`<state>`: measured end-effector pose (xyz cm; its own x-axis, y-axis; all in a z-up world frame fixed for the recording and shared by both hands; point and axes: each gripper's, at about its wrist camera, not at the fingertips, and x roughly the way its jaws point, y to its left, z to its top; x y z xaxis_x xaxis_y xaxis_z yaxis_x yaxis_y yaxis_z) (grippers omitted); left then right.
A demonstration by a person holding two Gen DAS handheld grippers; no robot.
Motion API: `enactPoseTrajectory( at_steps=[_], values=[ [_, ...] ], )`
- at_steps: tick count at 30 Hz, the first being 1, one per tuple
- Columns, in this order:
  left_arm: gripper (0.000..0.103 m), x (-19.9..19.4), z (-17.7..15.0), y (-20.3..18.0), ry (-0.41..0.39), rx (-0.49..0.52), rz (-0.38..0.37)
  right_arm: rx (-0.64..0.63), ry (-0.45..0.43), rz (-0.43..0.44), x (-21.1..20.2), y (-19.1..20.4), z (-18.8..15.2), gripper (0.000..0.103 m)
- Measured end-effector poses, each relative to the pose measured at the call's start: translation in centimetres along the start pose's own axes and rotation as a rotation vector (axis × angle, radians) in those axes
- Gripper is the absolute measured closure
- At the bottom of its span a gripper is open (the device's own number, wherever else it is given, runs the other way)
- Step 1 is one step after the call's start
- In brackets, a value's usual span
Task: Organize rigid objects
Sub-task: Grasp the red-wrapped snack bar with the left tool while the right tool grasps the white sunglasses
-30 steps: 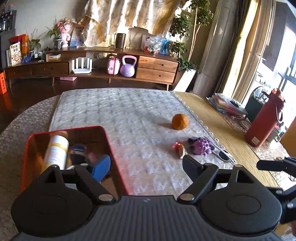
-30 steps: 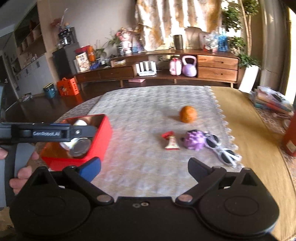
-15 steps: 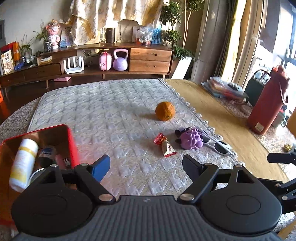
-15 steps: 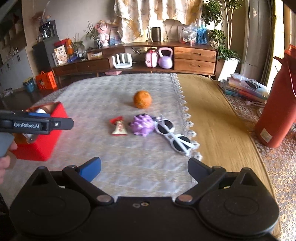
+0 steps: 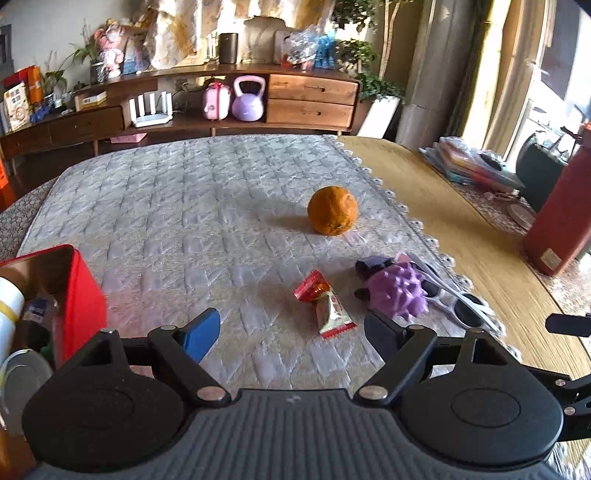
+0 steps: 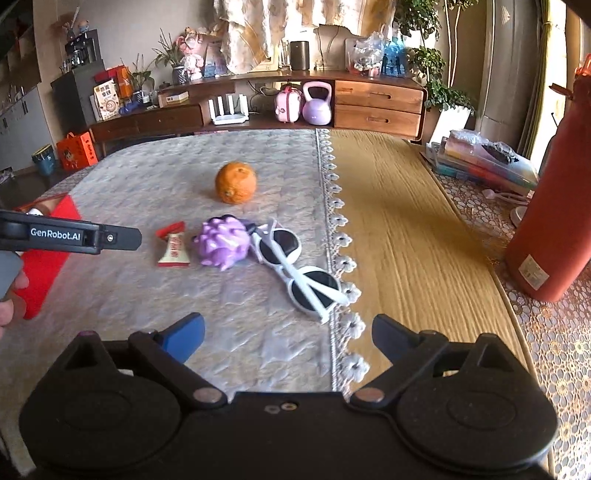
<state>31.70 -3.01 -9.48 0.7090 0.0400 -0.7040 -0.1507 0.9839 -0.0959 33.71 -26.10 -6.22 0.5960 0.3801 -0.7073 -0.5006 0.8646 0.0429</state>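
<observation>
Quilted cloth (image 5: pixel 192 206) covers the table. Since a second ago both views have swung right: red box (image 5: pixel 79 291) has slid from centre to the left edge. Left gripper (image 5: pixel 291 328) and right gripper (image 6: pixel 286 334) both gape, empty. Orange (image 6: pixel 236 182), candy wrapper (image 5: pixel 327 308), purple spiky toy (image 6: pixel 222 242) and sunglasses (image 6: pixel 295 269) lie loose, unsorted; next pick likely there.

Long wooden sideboard (image 6: pixel 280 107) at 12 o'clock against the wall, two drawers (image 6: pixel 376 105) on its right end. Patterned curtain (image 6: pixel 258 29) above it. Potted plant (image 6: pixel 436 85) at 1 o'clock. Bright daylight from windows (image 5: pixel 554 74) at 2 o'clock. Dark cabinet (image 6: pixel 77 96) at 10 o'clock.
</observation>
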Motion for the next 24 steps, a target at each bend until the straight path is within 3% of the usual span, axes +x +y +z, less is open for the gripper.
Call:
enactPoseTrajectory(
  at_steps=[17,24],
  values=[
    [0.018,6.0,1.4,-0.3,0.044,-0.096,0.045,-0.058,0.014,0.004,5.0,-1.3,1.0,0.024],
    [0.018,6.9,0.7,-0.9,0.036,-0.048,0.075,-0.07,-0.007,-0.005,6.2,-0.9,1.0,0.027]
  ],
)
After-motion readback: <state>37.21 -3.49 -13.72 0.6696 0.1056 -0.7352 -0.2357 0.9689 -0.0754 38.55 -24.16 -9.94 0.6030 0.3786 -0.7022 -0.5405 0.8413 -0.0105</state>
